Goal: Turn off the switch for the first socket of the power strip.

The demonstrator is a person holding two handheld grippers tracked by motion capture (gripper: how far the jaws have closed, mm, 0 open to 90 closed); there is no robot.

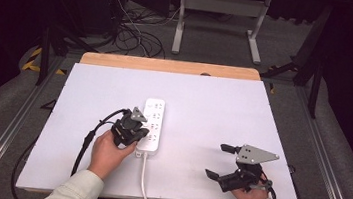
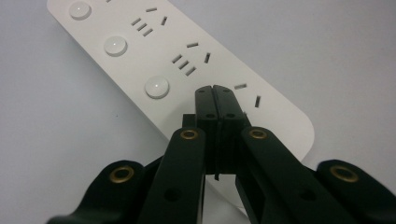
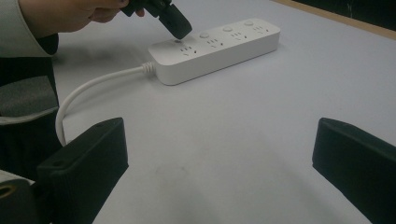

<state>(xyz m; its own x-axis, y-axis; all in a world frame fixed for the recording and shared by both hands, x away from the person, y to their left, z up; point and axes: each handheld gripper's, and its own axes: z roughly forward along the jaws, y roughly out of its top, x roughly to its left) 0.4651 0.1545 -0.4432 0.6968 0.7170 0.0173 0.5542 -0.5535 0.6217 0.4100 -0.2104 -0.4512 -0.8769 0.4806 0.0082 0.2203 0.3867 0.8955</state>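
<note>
The left gripper [image 2: 213,89] is pressed closed onto the power strip [image 2: 224,65] (nothing held); the right gripper [image 1: 222,161] is kept wide open.

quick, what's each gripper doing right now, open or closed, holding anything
Left gripper: closed, holding nothing, tips over the cord end of the power strip.
Right gripper: open, empty, off to the side above the table.

Dark room w/ grey floor [image 1: 211,43], tangled cables [image 1: 131,36], white table frame [image 1: 220,6] behind.
</note>
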